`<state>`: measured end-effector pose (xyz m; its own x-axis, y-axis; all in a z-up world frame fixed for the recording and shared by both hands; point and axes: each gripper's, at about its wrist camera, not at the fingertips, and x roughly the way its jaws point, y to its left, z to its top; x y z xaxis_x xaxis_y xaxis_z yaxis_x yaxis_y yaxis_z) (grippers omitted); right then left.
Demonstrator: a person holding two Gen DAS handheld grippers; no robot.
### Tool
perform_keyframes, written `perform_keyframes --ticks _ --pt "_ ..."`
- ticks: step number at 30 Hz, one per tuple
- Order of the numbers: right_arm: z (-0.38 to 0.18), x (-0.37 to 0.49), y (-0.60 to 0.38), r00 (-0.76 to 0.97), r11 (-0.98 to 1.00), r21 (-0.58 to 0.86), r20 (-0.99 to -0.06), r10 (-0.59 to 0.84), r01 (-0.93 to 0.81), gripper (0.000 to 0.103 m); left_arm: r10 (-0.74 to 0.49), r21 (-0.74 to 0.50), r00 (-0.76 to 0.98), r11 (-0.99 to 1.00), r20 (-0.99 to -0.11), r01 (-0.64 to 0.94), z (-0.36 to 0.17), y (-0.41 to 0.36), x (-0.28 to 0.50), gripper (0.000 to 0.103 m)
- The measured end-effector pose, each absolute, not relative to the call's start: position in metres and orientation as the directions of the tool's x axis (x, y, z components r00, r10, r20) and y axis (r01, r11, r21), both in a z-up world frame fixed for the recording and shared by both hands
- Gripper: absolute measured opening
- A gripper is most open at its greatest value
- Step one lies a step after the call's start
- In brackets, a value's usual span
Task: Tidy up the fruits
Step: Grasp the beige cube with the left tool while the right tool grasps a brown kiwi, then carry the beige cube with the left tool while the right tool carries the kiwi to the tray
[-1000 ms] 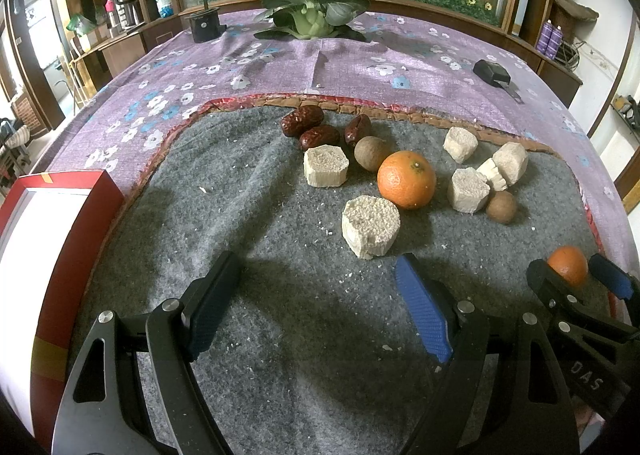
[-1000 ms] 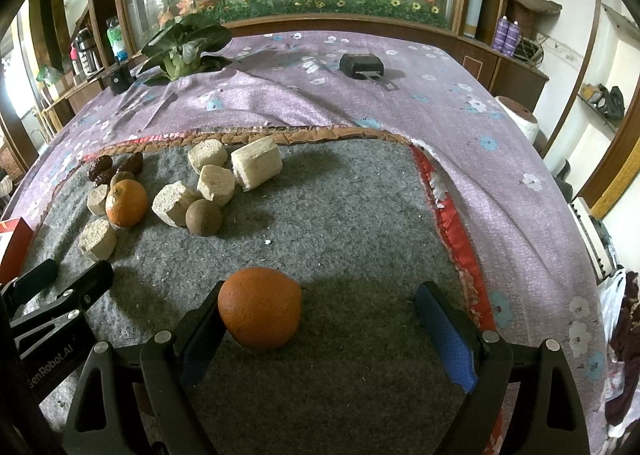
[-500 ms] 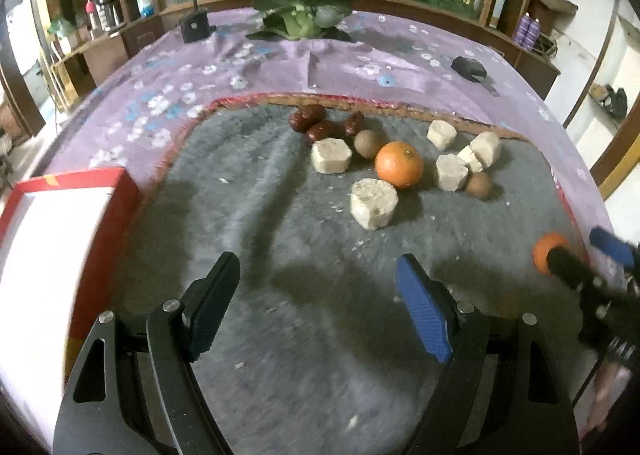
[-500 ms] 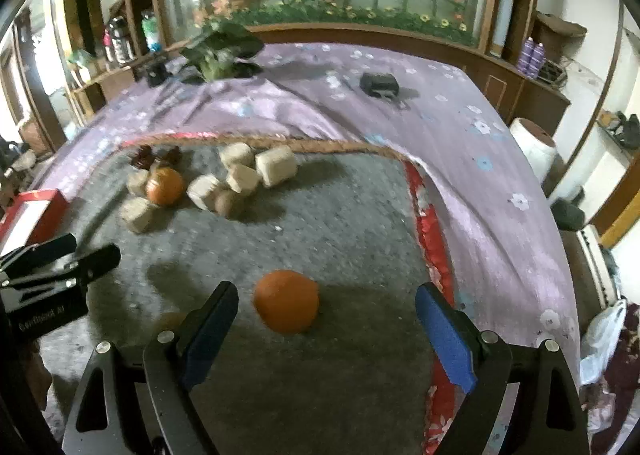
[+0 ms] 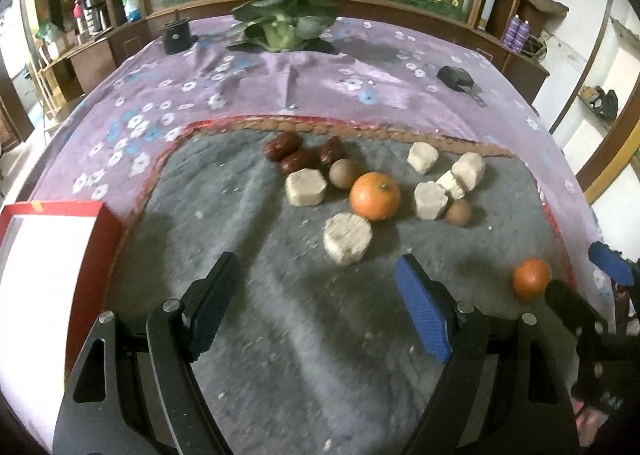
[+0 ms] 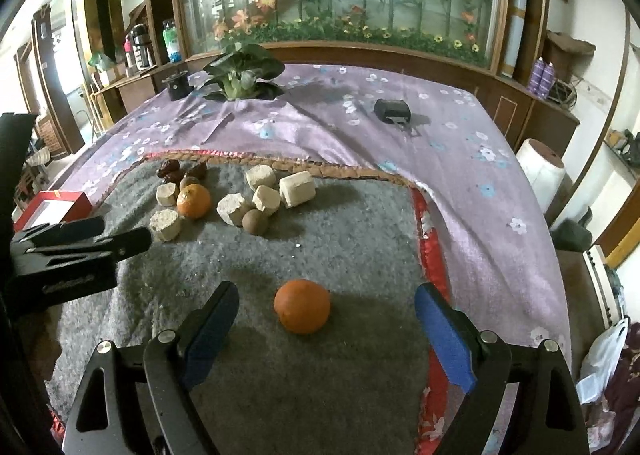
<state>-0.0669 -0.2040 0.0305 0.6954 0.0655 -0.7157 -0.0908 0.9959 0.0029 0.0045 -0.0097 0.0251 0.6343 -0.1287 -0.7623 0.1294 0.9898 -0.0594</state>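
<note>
An orange (image 6: 302, 311) lies alone on the grey mat, between and just ahead of my open right gripper (image 6: 326, 329); it also shows in the left wrist view (image 5: 531, 283). A second orange (image 5: 375, 195) sits in a cluster with red dates (image 5: 284, 145), brown round fruits (image 5: 343, 173) and beige blocks (image 5: 347, 237). The cluster shows in the right wrist view too, around the orange (image 6: 193, 201). My left gripper (image 5: 316, 309) is open and empty above bare mat, short of the cluster.
A red box with a white inside (image 5: 44, 255) stands at the mat's left edge. A potted plant (image 5: 282, 21), a black cup (image 5: 175, 37) and a black device (image 5: 456, 77) sit on the purple flowered cloth (image 5: 240, 95) behind. The mat (image 6: 360, 239) has a red border on the right.
Both grippers have pulled back and risen. The right gripper has drawn away from the lone orange, which now lies free between its open fingers instead of against the left finger.
</note>
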Motion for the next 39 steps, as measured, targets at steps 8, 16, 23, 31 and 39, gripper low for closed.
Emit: perform_keyframes --ticks 8,16,23,31,39 --pt "0.03 -0.07 -0.217 0.691 0.991 0.08 -0.71 0.133 -0.109 0.086 -0.117 -0.036 0.595 0.989 -0.795 0.146 0.012 -0.02 0.023 0.065" --pt "0.021 -0.086 -0.184 0.617 0.944 0.11 -0.732 0.289 -0.312 0.065 -0.173 -0.071 0.584 0.978 -0.793 0.194 0.011 -0.018 0.019 0.025" --pt "0.002 -0.085 -0.149 0.591 0.92 0.069 -0.748 0.304 -0.385 0.049 -0.175 -0.089 0.593 0.981 -0.786 0.171 0.017 -0.004 0.009 0.024" --pt "-0.009 -0.072 -0.147 0.605 0.931 0.07 -0.743 0.288 -0.357 0.025 -0.187 -0.126 0.604 0.982 -0.775 0.142 0.03 0.022 -0.008 0.024" --pt "0.013 -0.082 -0.134 0.608 0.9 0.148 -0.691 0.391 -0.41 0.025 -0.152 -0.123 0.643 0.988 -0.751 0.09 0.052 0.06 -0.035 0.025"
